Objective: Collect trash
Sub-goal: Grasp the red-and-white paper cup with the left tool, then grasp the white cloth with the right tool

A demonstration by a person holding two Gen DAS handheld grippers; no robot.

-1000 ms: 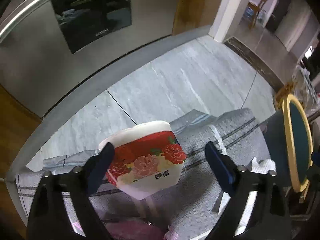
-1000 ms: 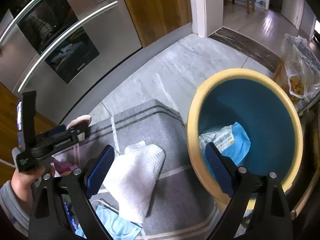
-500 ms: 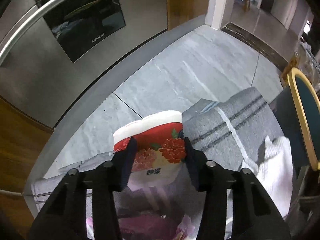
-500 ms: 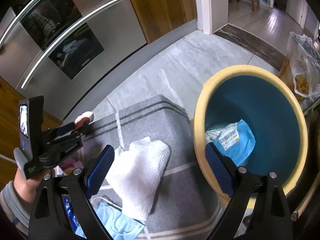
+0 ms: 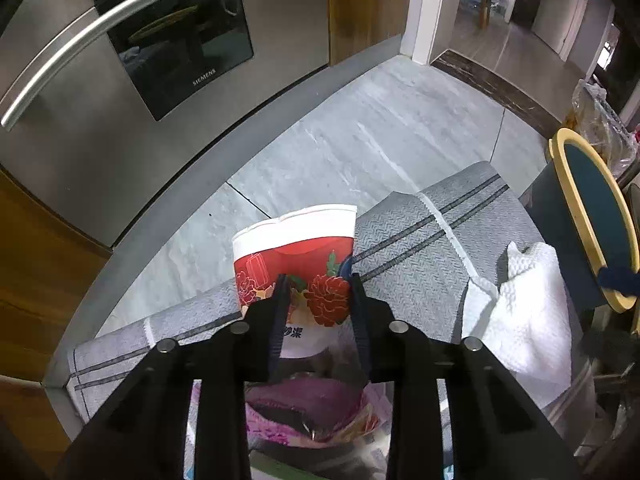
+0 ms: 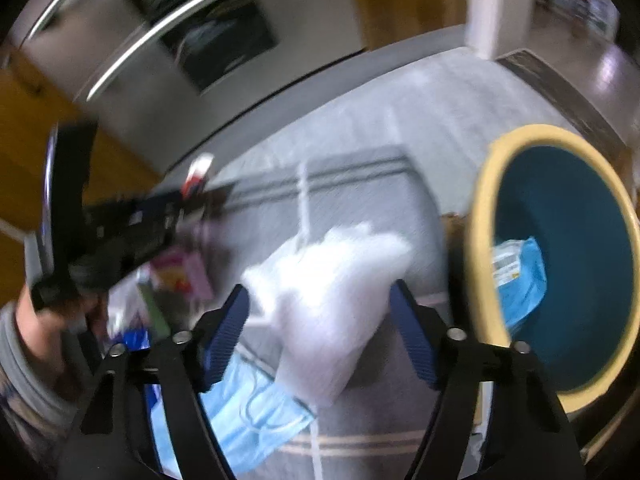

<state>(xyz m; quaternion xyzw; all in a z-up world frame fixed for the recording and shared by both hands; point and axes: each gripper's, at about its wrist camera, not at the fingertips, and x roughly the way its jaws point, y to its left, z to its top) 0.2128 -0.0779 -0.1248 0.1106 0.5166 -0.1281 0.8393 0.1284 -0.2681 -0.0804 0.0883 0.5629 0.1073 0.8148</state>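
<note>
clamping left gripper [image 5: 318, 280] jaws now pinch paper cup [image 5: 296, 256], right gripper [image 6: 320, 300] jaws narrowed, released over tissue [image 6: 328, 280]

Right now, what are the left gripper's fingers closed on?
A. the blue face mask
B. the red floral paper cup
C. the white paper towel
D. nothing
B: in the left wrist view the left gripper has its fingers pressed against both sides of the red floral paper cup, while the white paper towel lies apart on the grey mat.

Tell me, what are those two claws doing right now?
Left gripper shut on red floral paper cup. Right gripper open over crumpled white paper towel. Blue yellow-rimmed bin unobstructed.
</note>
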